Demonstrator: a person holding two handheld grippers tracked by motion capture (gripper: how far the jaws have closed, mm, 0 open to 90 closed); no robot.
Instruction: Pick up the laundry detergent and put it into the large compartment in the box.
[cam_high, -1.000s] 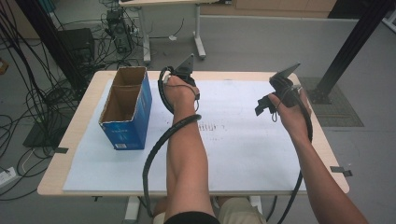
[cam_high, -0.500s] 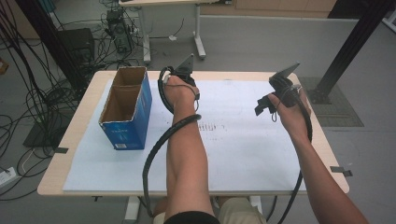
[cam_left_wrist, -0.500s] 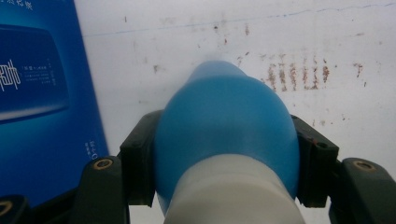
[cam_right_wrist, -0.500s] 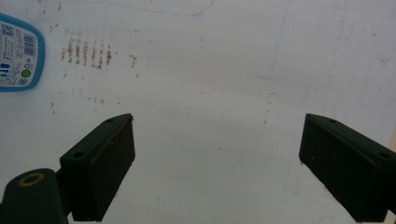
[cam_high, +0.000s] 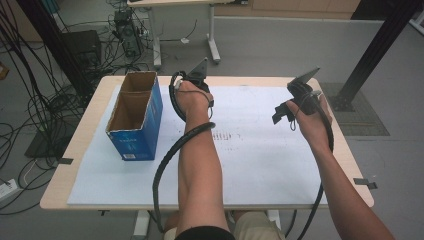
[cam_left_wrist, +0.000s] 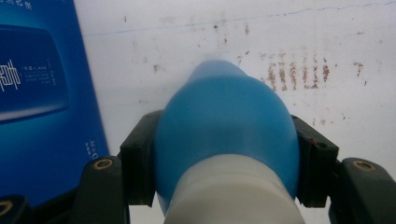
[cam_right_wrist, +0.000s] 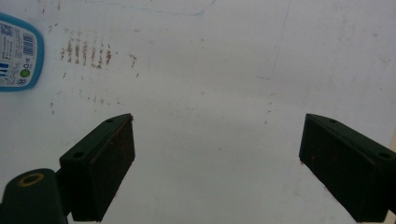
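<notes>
At the left of the table stands a tall blue cardboard box with an open top (cam_high: 134, 117), its brown inside split into two compartments, a far one and a near one, both apparently empty. It sits on the white paper sheet (cam_high: 260, 165) that covers most of the wooden tabletop.

Just right of the box, the left gripper (cam_left_wrist: 224, 186) is clamped on a blue bottle with a white base (cam_left_wrist: 226, 140), one black jaw pressing each flank of its widest part. The bottle's narrow end points away from the gripper toward the stained paper, and the box's blue wall fills the left edge of the left gripper view, so the bottle hangs near the box, outside it and, judging by the high view, about level with its rim. The step in hand looks like loading the bottle into the box. To do it well, the person should lift the bottle clear above the rim, centre it over one compartment, tilt the narrow end downward, and lower it straight so neither the wall nor the divider gets knocked. The squeeze should hold until the bottle rests inside, since the rounded body could slip.

Far to the right, the right gripper (cam_right_wrist: 217, 163) hovers over bare paper with its jaws spread wide, holding nothing. It could steady the box if it shifts.
</notes>
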